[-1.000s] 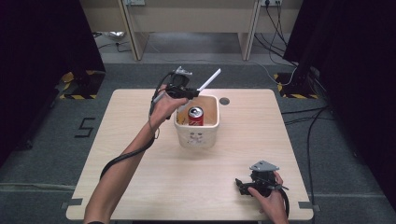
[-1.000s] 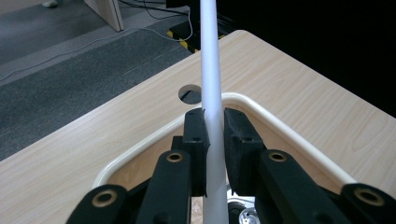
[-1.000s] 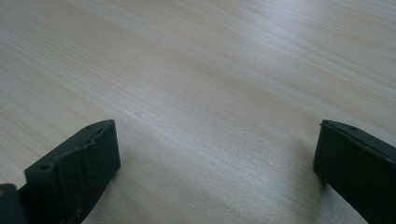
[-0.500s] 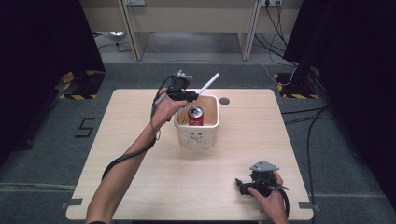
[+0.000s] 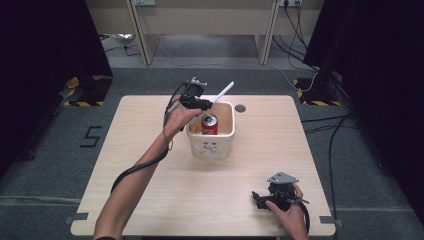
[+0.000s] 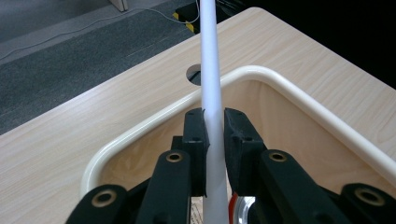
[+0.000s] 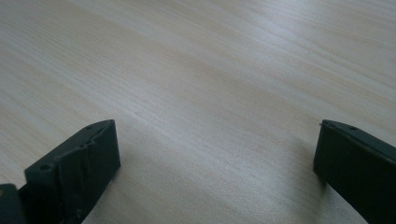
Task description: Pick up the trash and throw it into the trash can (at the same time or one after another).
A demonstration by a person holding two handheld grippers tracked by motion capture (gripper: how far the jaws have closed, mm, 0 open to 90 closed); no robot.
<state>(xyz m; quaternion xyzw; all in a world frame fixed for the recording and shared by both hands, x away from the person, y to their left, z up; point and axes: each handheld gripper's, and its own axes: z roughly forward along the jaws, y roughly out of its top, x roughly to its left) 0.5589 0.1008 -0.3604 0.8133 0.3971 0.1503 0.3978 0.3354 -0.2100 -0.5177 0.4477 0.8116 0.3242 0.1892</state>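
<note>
Left gripper (image 5: 206, 103) clamped on a white straw (image 6: 209, 70), held over the near-left rim of the cream bin (image 5: 210, 148) (red can (image 5: 209, 124) already standing inside). Straw not yet dropped in. Right gripper (image 5: 261, 198) spread wide, empty, resting on the table (image 5: 150, 165) well right of the bin.

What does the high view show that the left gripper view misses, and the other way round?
The high view alone gives the whole table, the red can standing in the cream bin, and the right gripper resting open near the front edge. The left gripper view alone gives the black pads pressing the white tube between them. Both give the left gripper, tube, bin rim and table hole.
</note>
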